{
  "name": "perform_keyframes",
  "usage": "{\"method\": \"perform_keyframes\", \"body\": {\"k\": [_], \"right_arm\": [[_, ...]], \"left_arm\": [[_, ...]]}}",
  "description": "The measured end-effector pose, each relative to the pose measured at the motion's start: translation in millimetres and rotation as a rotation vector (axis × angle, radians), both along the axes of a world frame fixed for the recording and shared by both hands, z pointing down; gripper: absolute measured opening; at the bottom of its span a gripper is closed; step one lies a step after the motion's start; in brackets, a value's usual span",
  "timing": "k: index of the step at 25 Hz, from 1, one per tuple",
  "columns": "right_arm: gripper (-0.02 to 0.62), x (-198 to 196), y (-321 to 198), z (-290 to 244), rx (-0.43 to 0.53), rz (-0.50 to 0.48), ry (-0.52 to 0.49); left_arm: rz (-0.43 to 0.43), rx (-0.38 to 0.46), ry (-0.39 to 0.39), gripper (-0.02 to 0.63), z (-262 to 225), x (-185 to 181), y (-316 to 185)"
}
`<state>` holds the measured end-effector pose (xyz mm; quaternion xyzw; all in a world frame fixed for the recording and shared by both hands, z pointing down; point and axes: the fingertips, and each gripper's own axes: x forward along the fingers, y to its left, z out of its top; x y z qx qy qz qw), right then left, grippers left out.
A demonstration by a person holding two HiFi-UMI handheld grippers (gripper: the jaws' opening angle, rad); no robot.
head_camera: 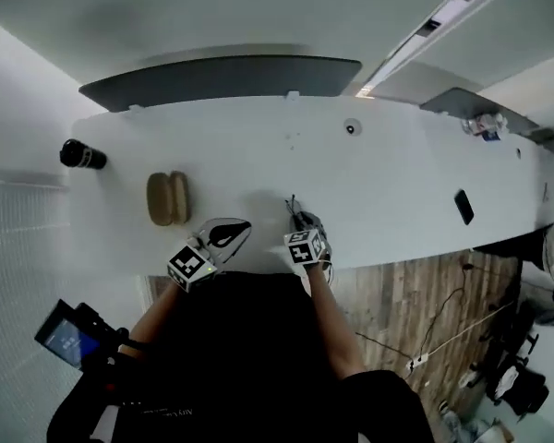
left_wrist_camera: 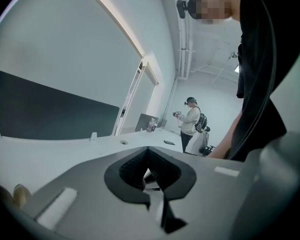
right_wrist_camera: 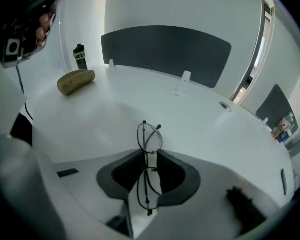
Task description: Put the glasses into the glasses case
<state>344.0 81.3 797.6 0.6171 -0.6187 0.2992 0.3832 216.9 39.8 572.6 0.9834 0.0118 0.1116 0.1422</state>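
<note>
1. White desk point(head_camera: 397, 173) lies under both claws, which I hold near its closer edge.
2. My right claw point(right_wrist_camera: 150, 156) is pinched onto the glasses point(right_wrist_camera: 150, 140) at the bridge, with only the thin wire frame between the pads.
3. The glasses stand on end in that grip: one lens pokes out beyond the jaw tips, and the other sits back between the jaws.
4. My left claw point(left_wrist_camera: 149, 151) has its jaw tips meeting, and I see nothing gripped between them.
5. The tan glasses case point(head_camera: 167, 197) rests on the desk ahead of the left claw and off to its left, well apart from the right claw and the glasses.
6. A black bottle point(head_camera: 81, 155) stands farther out, beyond the case.
</note>
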Motion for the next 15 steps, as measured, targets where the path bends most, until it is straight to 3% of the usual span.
{"method": "perform_keyframes", "body": {"k": [7, 15], "right_arm": [[0.091, -27.2, -8.5, -25.1, -0.001, 0.015, -0.033], [0.091, -57.8, -50.9, -67.3, 0.099, -0.01, -0.048]], "left_arm": [[-0.06, -0.054, 0.001, 0.005, -5.1, -32.3, -14.0], [-0.122, -0.068, -0.003, 0.005, -4.7, -69.9, -31.6]]}}
